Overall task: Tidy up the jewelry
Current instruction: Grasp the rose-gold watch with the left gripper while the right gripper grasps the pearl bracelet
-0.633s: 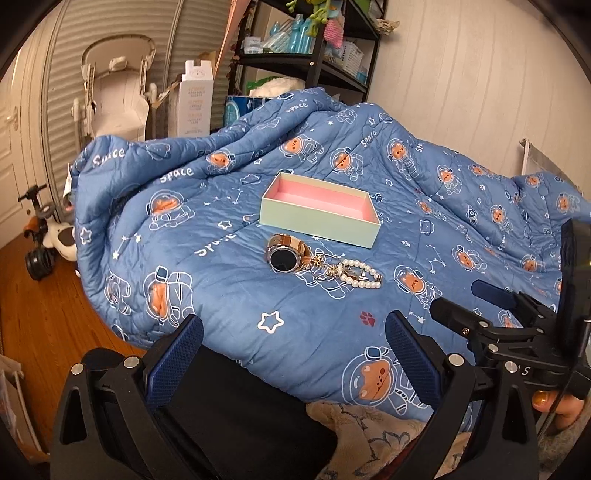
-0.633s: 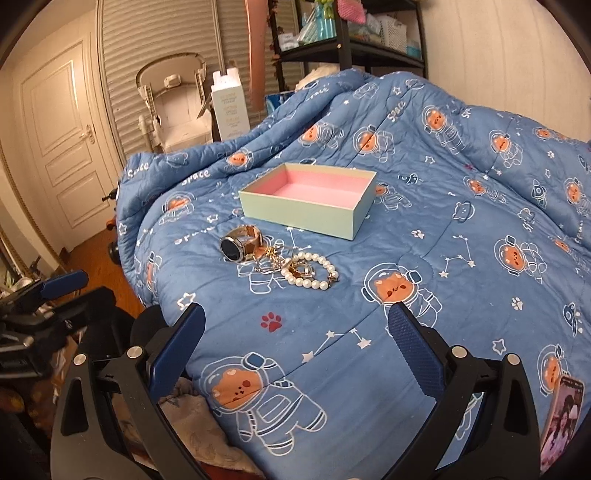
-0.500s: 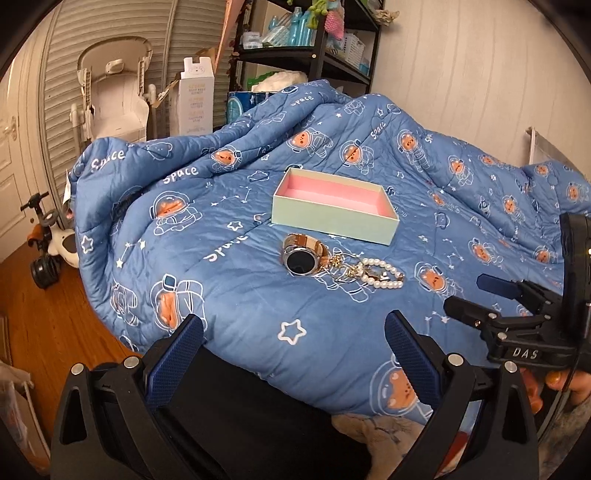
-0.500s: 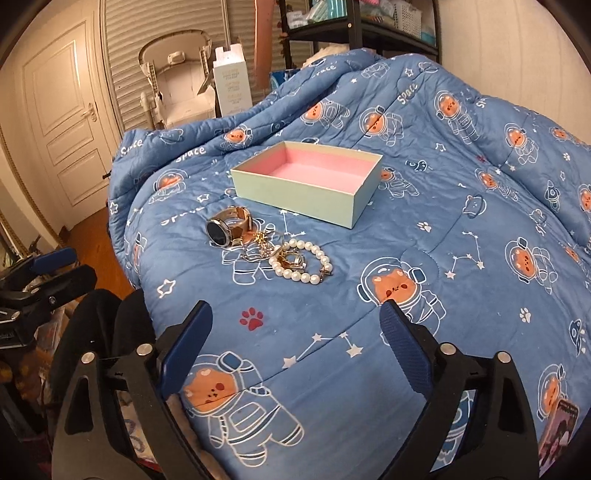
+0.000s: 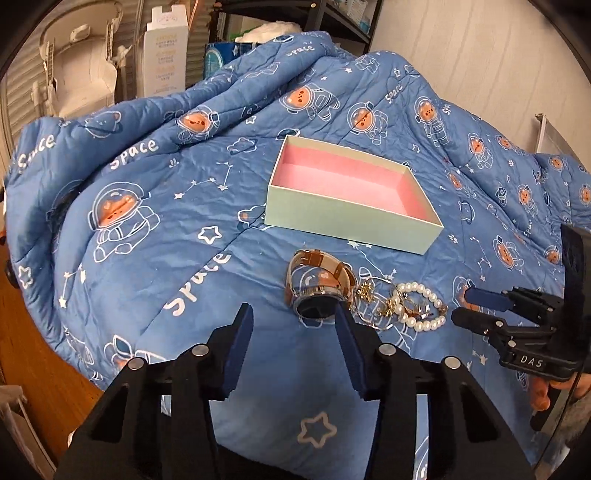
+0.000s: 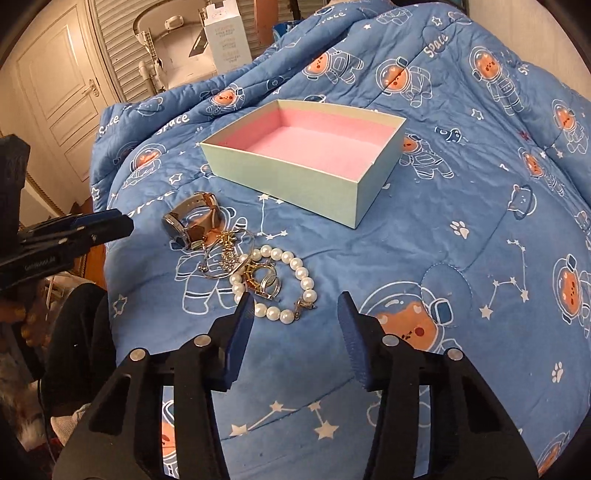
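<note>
A mint box with a pink lining (image 5: 343,218) (image 6: 280,177) sits open on the blue space-print quilt (image 5: 166,221) (image 6: 461,221). In front of it lie a brown-strapped watch (image 5: 317,291) (image 6: 192,221), a tangle of gold chain (image 5: 373,299) (image 6: 225,247), some rings (image 6: 267,282) and a pearl bracelet (image 5: 421,306) (image 6: 299,273). My left gripper (image 5: 291,321) (image 6: 125,225) hovers just short of the watch, jaws closing with nothing between them. My right gripper (image 6: 295,310) (image 5: 461,306) is over the bracelet's near edge, jaws closing, pads not pressing on it.
The quilt drops off at the left to a wooden floor (image 5: 33,332). Behind the bed stand a white carton (image 5: 164,55), a baby chair (image 5: 77,66) and a black shelf (image 5: 332,18). A panelled door (image 6: 62,92) is at far left. A hand (image 5: 546,395) holds the right gripper.
Both grippers have moved in closer to the jewelry, which now looms larger. The jaws of both have narrowed from wide open to partly closed. The jewelry and the box have not moved.
</note>
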`<state>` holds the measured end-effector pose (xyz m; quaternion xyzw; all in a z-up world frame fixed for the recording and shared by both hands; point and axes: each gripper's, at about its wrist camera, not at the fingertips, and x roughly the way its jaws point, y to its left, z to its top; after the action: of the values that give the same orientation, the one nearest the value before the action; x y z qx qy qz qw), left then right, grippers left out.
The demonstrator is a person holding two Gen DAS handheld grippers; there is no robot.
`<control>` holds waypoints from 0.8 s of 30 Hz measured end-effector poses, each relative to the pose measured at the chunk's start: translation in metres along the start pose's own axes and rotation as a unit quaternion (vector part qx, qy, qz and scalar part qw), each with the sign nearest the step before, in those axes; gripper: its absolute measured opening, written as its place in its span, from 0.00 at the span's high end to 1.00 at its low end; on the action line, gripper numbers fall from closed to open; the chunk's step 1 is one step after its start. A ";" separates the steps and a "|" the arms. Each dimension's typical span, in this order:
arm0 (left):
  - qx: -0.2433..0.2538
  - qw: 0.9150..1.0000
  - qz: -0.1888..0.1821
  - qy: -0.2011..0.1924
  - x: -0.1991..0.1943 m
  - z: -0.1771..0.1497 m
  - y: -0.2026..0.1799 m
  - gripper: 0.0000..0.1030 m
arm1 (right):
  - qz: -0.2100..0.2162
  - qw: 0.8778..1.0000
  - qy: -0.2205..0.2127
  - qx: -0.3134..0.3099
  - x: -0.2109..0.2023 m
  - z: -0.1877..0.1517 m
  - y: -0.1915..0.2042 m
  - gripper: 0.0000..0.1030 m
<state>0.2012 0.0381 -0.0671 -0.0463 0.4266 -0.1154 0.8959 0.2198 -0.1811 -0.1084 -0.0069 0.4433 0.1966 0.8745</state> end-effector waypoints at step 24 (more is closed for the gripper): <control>0.085 0.989 -0.002 0.121 0.089 0.045 -0.012 0.92 | 0.003 0.996 0.069 -0.062 0.058 0.028 0.001 0.89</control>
<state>0.2886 0.0036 -0.1035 0.0433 0.5206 -0.1580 0.8380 0.2716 -0.1559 -0.1362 -0.0732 0.4895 0.2258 0.8391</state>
